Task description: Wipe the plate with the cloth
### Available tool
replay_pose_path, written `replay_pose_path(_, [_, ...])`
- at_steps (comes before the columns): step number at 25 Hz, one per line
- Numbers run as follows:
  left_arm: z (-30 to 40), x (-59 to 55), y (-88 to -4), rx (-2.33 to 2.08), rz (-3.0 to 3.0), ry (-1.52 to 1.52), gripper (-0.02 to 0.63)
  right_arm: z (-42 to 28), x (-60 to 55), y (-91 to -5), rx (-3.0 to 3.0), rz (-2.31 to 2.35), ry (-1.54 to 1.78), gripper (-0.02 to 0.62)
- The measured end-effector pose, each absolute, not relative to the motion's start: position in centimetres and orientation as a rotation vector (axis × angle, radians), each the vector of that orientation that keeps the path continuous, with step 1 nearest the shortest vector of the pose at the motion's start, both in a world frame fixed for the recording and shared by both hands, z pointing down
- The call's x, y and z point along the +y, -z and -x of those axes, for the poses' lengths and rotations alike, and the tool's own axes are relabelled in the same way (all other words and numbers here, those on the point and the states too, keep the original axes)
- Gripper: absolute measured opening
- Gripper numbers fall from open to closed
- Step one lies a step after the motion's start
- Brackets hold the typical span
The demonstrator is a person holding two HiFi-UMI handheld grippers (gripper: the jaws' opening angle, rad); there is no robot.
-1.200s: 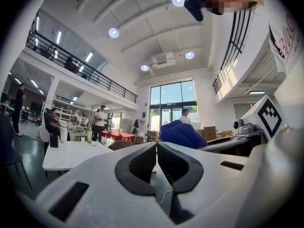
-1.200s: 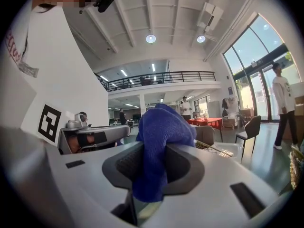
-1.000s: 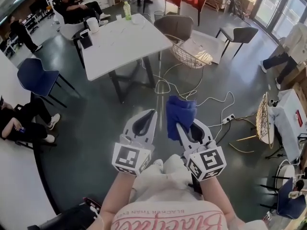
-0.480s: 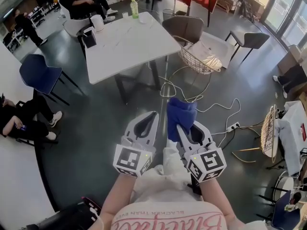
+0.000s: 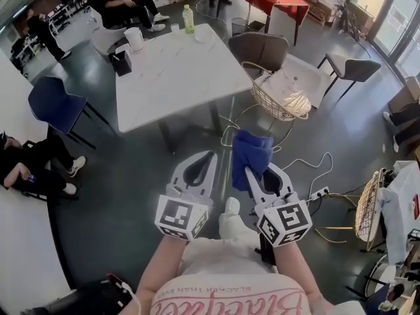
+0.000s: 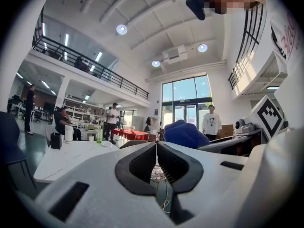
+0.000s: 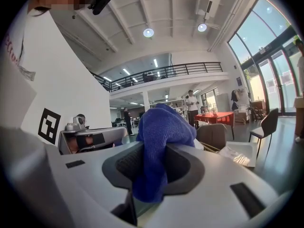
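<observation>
**Grip state.** The right gripper (image 5: 254,174) is clamping the blue cloth (image 7: 160,127). Its jaws are closed onto a narrow pinch of fabric. Most of the cloth is bunching up above and beyond the jaw tips, and a short tail is hanging below them. The left gripper (image 6: 156,148) is carrying nothing, with its jaws fully together and the tips meeting.

**Task items.** No plate is lying at or near either pair of jaws. The white table (image 5: 177,77) is standing well ahead of both grippers. A small pale round item beside the green bottle (image 5: 188,20) may be the plate, but it is too small to confirm.

**Risks, as judged.**
- The cloth is being held by a small fold only, so rubbing pressure could drag it out of the jaws.
- The loose bulk ahead of the tips could hide the contact point, and hard jaw tips could strike the plate.
- An unsteadied plate could slide on the smooth tabletop, and the left gripper would need to open before it could brace it.
- Loose cables (image 5: 298,166) are lying on the floor below and ahead of the right jaws and are presenting a snag hazard.
</observation>
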State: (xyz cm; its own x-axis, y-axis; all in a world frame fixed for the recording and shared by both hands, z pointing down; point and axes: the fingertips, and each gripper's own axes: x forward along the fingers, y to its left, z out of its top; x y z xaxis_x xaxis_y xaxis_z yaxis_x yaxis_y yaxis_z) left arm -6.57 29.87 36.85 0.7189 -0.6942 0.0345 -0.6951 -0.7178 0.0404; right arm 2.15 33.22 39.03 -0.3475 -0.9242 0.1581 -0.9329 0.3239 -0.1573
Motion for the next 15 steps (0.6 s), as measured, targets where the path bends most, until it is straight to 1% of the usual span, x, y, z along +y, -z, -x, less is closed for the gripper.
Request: replay_pose_path(15, [0.5,17.4,-35.5,-1.351,-2.791,-0.009,0.009,-8.3,20.1,-38.0,-2.636,-1.610,-0.347,0.101])
